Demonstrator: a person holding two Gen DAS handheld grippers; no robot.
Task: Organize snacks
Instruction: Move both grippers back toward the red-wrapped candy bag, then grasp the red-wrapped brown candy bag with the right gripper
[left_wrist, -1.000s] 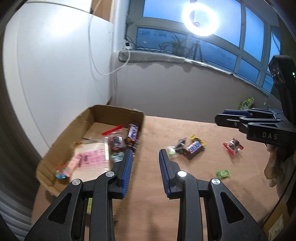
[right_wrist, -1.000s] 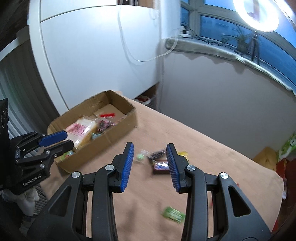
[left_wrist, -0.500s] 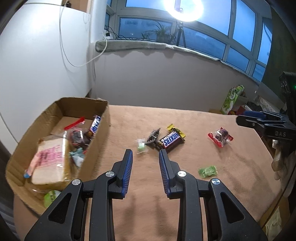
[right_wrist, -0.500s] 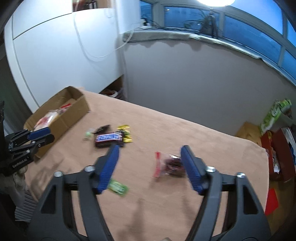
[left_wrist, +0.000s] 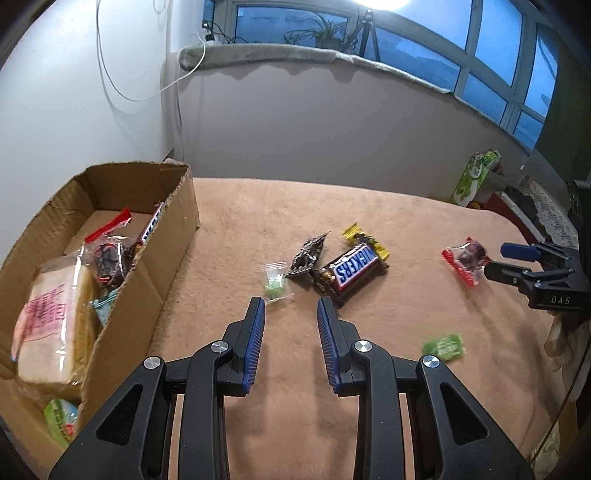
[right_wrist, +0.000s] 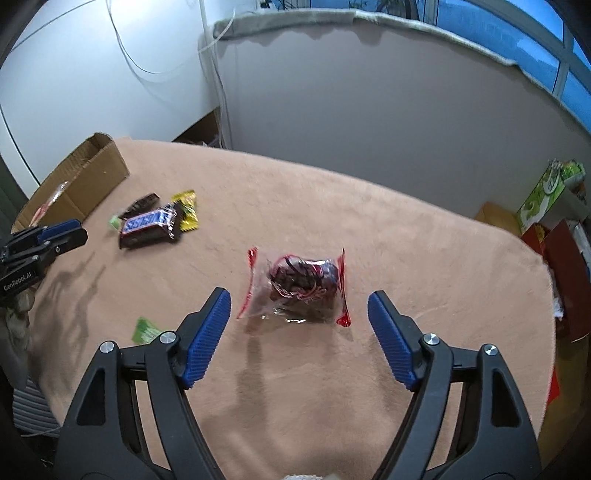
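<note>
A cardboard box (left_wrist: 173, 236) at the table's left holds bread and several snack packs; it also shows in the right wrist view (right_wrist: 92, 177). On the tan cloth lie a Snickers bar (left_wrist: 354, 269), a black wrapper (left_wrist: 308, 253), a yellow wrapper (left_wrist: 365, 240), a small clear bag of green candy (left_wrist: 275, 282), a green packet (left_wrist: 445, 345) and a red-edged clear bag of dark snacks (right_wrist: 301, 286). My left gripper (left_wrist: 290, 314) is open and empty, just short of the Snickers group. My right gripper (right_wrist: 299, 308) is wide open just in front of the red-edged bag, empty.
A wall and window sill stand behind the table. Green and red cartons (right_wrist: 546, 192) sit on the floor past the table's right edge. The Snickers bar (right_wrist: 149, 223) and green packet (right_wrist: 146, 328) lie left of my right gripper.
My right gripper swung from the box side to the red-edged bag, opened wide and came closer to it. My left gripper moved away from the box toward the Snickers group.
</note>
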